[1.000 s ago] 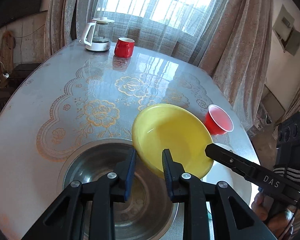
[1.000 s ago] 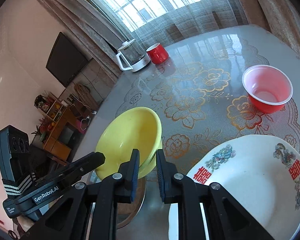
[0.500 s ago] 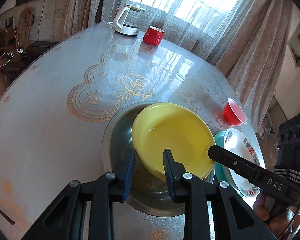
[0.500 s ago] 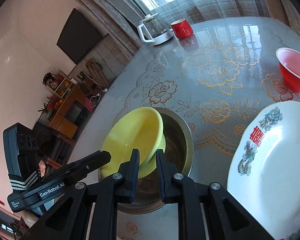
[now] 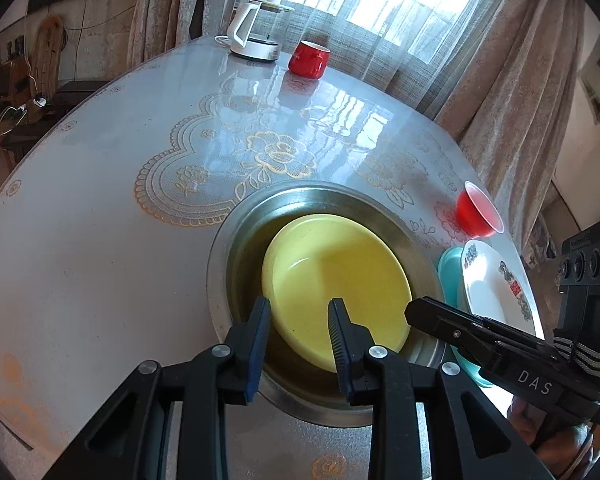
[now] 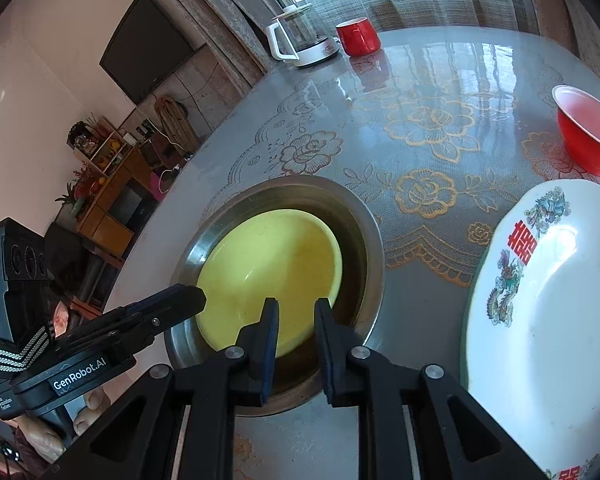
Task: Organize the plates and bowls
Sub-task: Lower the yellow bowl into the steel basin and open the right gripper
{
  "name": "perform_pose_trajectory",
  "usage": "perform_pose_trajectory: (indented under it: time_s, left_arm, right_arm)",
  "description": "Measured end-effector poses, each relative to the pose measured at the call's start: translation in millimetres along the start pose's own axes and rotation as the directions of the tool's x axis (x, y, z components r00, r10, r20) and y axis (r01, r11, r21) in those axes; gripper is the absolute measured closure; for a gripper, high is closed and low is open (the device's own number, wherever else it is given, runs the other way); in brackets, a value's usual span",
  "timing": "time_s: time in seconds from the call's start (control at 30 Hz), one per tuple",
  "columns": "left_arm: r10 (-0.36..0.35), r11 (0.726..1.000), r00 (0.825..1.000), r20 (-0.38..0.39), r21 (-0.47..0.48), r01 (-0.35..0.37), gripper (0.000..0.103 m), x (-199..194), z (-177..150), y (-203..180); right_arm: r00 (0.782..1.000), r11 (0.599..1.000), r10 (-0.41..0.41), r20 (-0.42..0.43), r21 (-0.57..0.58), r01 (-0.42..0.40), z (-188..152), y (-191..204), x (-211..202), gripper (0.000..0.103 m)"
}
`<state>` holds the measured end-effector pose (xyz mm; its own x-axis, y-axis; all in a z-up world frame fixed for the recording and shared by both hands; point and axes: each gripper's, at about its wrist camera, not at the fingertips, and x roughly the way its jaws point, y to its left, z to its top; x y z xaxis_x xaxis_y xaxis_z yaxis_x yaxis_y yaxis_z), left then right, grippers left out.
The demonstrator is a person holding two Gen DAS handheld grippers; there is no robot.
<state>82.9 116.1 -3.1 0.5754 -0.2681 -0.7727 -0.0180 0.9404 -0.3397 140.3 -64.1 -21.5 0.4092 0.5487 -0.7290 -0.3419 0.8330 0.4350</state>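
Observation:
A yellow bowl (image 5: 340,280) lies inside a wide steel bowl (image 5: 236,236) on the table; both also show in the right wrist view, yellow bowl (image 6: 272,264) in steel bowl (image 6: 364,216). My left gripper (image 5: 298,312) is open, its jaws straddling the yellow bowl's near rim without gripping. My right gripper (image 6: 296,312) is open over the same bowl's near edge. A white patterned plate (image 6: 548,312) sits on a teal plate (image 5: 448,268) to the right.
A red plastic bowl (image 6: 586,128) stands beyond the white plate. A red mug (image 5: 310,59) and a white kettle (image 5: 256,36) stand at the far table edge by the curtains. The table edge runs close on the left and right.
The yellow bowl came down from a tilted hold into the steel bowl. Both grippers opened and let go of its rim, and drew back a little.

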Motion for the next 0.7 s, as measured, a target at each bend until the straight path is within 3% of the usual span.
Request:
perform_pose_trajectory:
  time_s: [0.4, 0.5, 0.7]
  left_arm:
    - [0.025, 0.999, 1.000, 0.009, 0.027, -0.025, 0.068, -1, -5, -4]
    - [0.061, 0.996, 0.998, 0.031, 0.056, -0.062, 0.067, -4, -6, -8]
    - [0.058, 0.996, 0.998, 0.037, 0.058, -0.060, 0.062, -6, -7, -10]
  right_arm:
    - [0.999, 0.999, 0.009, -0.043, -0.048, -0.011, -7, 11, 0, 0.083]
    - [0.999, 0.999, 0.010, -0.034, -0.046, -0.012, -8, 11, -2, 0.080]
    - [1.000, 0.999, 0.012, -0.005, -0.049, -0.012, -9, 12, -6, 0.076]
